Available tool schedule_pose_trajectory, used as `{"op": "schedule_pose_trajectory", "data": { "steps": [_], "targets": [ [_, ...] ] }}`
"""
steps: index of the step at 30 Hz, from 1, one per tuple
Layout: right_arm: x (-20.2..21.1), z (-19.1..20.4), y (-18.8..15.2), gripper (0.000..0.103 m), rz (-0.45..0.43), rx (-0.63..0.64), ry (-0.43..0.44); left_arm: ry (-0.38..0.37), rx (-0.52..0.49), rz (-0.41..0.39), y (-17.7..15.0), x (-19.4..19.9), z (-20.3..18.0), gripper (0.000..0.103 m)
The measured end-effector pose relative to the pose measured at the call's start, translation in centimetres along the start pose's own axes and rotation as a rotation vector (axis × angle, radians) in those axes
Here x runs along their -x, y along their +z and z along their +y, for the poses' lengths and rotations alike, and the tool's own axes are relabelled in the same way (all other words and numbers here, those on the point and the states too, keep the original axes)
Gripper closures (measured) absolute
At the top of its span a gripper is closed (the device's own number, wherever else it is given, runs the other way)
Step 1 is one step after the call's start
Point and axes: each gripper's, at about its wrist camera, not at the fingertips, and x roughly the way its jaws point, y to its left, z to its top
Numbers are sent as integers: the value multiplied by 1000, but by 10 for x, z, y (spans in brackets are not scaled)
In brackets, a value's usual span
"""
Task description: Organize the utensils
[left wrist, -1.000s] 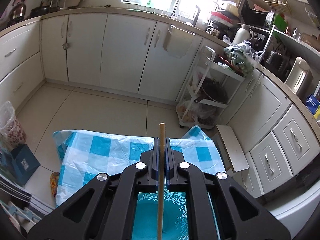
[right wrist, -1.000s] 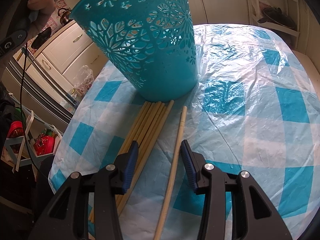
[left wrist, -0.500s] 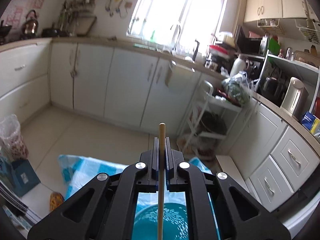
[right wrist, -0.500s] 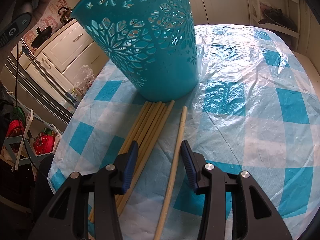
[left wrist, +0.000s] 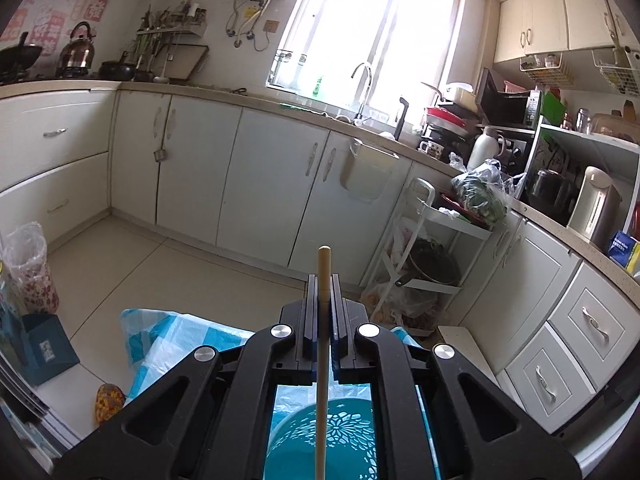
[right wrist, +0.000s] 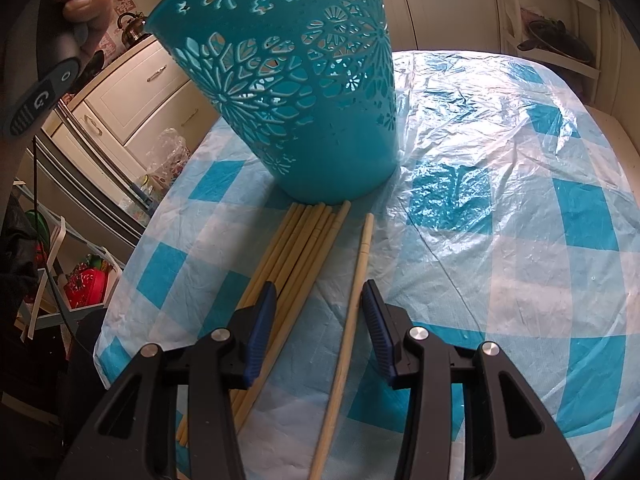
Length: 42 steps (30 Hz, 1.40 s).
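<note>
Left hand-held gripper (left wrist: 323, 300) clamps pale wooden chopstick (left wrist: 322, 360); right hand-held gripper (right wrist: 319, 312) wide, straddling lone chopstick (right wrist: 352, 304).

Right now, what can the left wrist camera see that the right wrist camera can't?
Only the left wrist view shows the left gripper, shut on one chopstick that points up above the teal basket, with the kitchen window behind.

Only the right wrist view shows the right gripper, open, hovering over a single loose chopstick, with the bundle of chopsticks lying beside it at the basket's foot.

Both views show the teal basket and the blue checked tablecloth.
</note>
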Motion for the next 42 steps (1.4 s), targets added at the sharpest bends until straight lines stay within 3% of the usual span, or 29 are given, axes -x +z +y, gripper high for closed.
{"op": "schedule_pose_trajectory", "data": {
  "steps": [11, 20, 23, 27, 31, 36, 39, 42],
  "targets": [
    [0, 1, 0, 59, 0, 2, 0, 23, 20, 3, -25, 7, 15, 98],
    [-1, 1, 0, 60, -1, 10, -6, 13, -51, 67, -52, 16, 13, 96],
    [0, -1, 1, 67, -2, 13, -21, 20, -33, 89, -55, 22, 20, 88],
    [0, 0, 0, 69, 4, 28, -31, 35, -3, 70, -53, 42, 30, 65],
    [0, 2, -1, 73, 5, 58, -65, 40, 19, 46, -51, 68, 40, 52],
    [0, -2, -2, 96, 0, 69, -122, 24, 58, 64, -57, 98, 58, 44],
    [5, -4, -3, 97, -5, 55, -135, 13, 90, 93, -65, 114, 70, 42],
    [31, -8, -4, 97, -67, -28, -57, 10, 110, 105, -73, 130, 81, 38]
  ]
}}
